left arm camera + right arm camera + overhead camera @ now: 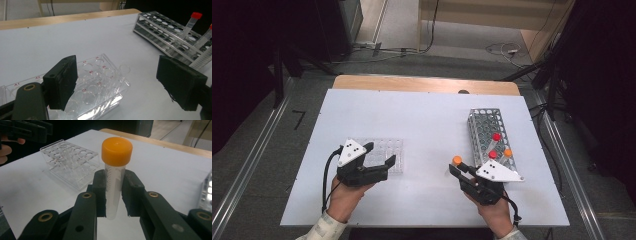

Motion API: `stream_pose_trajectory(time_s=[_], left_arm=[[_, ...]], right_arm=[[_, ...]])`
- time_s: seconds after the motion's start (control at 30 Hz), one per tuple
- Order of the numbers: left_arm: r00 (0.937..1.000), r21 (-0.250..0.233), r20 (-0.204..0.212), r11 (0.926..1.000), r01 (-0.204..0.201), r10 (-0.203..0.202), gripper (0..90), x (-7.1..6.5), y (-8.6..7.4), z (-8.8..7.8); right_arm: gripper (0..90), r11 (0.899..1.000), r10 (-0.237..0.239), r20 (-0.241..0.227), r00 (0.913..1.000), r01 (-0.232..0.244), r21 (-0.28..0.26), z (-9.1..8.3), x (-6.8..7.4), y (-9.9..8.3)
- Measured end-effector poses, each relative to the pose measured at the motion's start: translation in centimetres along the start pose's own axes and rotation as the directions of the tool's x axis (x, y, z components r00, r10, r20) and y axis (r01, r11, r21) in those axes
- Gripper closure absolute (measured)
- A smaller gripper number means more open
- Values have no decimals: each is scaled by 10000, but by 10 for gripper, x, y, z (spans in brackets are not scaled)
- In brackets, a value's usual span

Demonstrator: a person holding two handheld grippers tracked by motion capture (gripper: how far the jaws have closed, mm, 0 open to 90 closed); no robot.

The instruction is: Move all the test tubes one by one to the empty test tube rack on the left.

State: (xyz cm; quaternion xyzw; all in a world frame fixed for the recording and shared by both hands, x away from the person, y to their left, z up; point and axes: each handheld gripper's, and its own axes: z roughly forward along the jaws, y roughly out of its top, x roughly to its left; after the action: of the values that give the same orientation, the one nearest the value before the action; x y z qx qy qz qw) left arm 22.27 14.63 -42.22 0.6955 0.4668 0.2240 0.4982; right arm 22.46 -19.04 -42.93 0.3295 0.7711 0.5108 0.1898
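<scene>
Two grippers we see: the right gripper point(113, 192) clamps an orange-capped tube point(115, 173) upright, just beside the metal rack point(492, 136); the left gripper point(117, 82) gapes wide and empty over the clear rack point(96, 85). Bare white table point(412, 120) spreads between them; both hands sit low near its front edge.

Clear well rack point(95, 87) with small red labels, A1 and A2 legible at its edge, others blurred

Right gripper point(113, 192) clamps orange-capped tube point(115, 172) upright; clear rack point(71, 161) behind, on white table point(162, 167).
</scene>
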Motion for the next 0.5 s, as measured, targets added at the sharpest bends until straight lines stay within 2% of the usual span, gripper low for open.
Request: stream_pose_trajectory(time_s=[0.33,0.5], left_arm=[[9999,7,147,10000,-43,43,179,-3,1,-1],[9995,-58,273,9999,-155,157,179,-8,3,-3]], right_arm=[[714,9993,-325,-507,9982,335,183,27,19,5],[714,9981,-472,-818,9955,503,369,40,30,5]])
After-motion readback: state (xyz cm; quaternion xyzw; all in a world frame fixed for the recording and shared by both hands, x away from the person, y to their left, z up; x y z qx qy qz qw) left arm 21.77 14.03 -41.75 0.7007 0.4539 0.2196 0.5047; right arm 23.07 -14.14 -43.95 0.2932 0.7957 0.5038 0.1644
